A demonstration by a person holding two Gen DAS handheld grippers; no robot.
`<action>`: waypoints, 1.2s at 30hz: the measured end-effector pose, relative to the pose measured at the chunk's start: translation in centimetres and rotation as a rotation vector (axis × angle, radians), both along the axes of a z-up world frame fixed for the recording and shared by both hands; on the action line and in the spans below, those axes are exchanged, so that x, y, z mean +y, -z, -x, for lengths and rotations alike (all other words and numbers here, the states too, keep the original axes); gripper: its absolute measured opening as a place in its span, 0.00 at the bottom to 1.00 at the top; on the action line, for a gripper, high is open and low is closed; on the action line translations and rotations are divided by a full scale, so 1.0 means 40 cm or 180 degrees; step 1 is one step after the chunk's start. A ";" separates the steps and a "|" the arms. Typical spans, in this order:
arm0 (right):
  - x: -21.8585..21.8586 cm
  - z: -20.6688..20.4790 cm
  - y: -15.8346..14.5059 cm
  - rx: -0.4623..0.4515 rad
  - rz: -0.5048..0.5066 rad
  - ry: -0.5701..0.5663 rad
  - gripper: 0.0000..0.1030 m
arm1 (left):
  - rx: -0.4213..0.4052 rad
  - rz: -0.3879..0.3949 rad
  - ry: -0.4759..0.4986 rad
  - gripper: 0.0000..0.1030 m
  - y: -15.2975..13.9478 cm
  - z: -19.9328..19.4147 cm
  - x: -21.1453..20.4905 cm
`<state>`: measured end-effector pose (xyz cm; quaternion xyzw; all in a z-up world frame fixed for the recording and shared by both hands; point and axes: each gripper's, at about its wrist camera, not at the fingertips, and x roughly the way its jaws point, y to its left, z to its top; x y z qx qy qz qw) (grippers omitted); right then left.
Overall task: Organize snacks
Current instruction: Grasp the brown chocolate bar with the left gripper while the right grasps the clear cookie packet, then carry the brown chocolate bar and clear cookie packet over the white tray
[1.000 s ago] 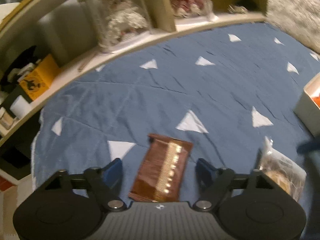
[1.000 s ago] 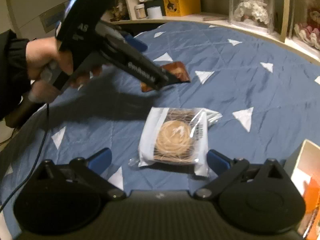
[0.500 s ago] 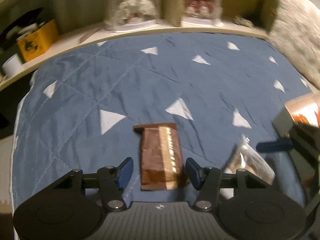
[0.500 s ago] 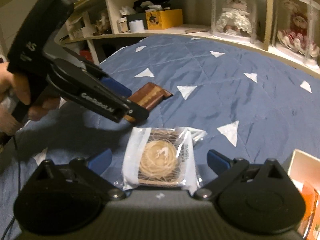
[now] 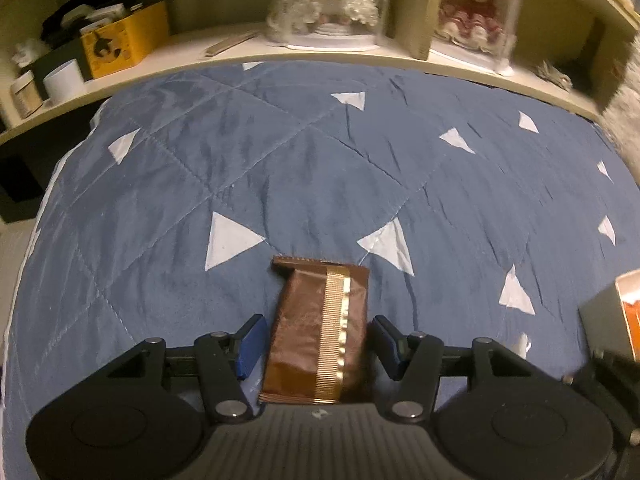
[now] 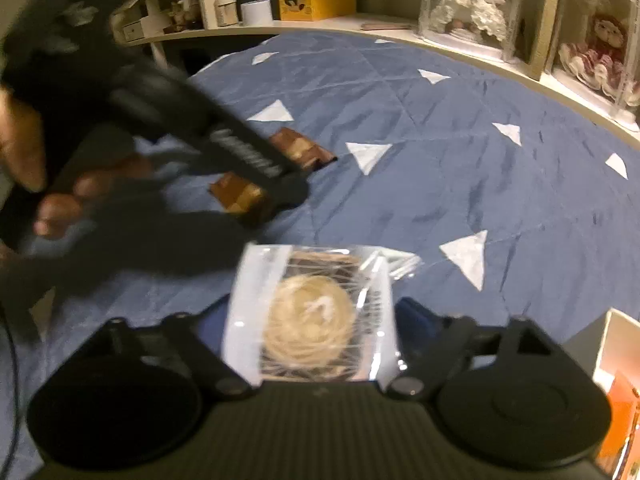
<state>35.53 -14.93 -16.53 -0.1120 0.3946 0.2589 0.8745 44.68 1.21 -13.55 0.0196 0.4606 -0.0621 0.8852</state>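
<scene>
A brown snack packet [image 5: 316, 332] with a gold ribbed stripe lies lengthwise on the blue quilt [image 5: 320, 168]. My left gripper [image 5: 318, 344] is shut on it, and both blue pads touch its long sides. In the right wrist view the same packet [image 6: 240, 198] shows under the left tool, which a hand [image 6: 60, 200] holds. A clear packet with a round pale pastry [image 6: 312, 320] sits between the jaws of my right gripper [image 6: 314, 320]. Those jaws are closing, and the pads stand at the packet's edges. This view is blurred.
A white box with orange contents [image 5: 596, 320] stands at the right edge, also the box [image 6: 610, 324] in the right wrist view. Behind the quilt, a curved shelf [image 5: 320, 54] holds a yellow box [image 5: 120, 40], a white cup [image 5: 64, 78] and two doll cases [image 5: 332, 0]. A grey fluffy rug [image 5: 628, 112] lies far right.
The left gripper rolled level and its jaws narrowed onto the brown packet. The right gripper moved forward over the pastry packet, and its jaws have come in to the packet's edges.
</scene>
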 end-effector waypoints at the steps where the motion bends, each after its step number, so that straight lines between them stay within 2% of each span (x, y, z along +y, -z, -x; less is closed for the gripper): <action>1: 0.003 0.005 -0.001 -0.0006 0.0010 0.0014 0.76 | -0.0004 -0.0011 -0.0053 0.56 0.001 0.002 -0.004; 3: 0.007 0.019 -0.001 -0.0036 0.0039 0.0051 0.72 | -0.0031 -0.0077 -0.0121 0.47 0.004 0.009 -0.013; 5: 0.007 0.029 -0.001 -0.0041 0.0028 0.0108 0.70 | -0.0057 -0.0114 -0.0111 0.44 0.001 0.018 -0.022; 15: -0.011 0.068 -0.027 0.0001 -0.0087 0.0359 0.68 | -0.0061 -0.0055 -0.0232 0.43 -0.040 0.113 0.012; 36: -0.078 0.237 -0.188 -0.0228 -0.0355 0.0583 0.68 | -0.0450 -0.0046 -0.0195 0.43 -0.224 0.377 0.034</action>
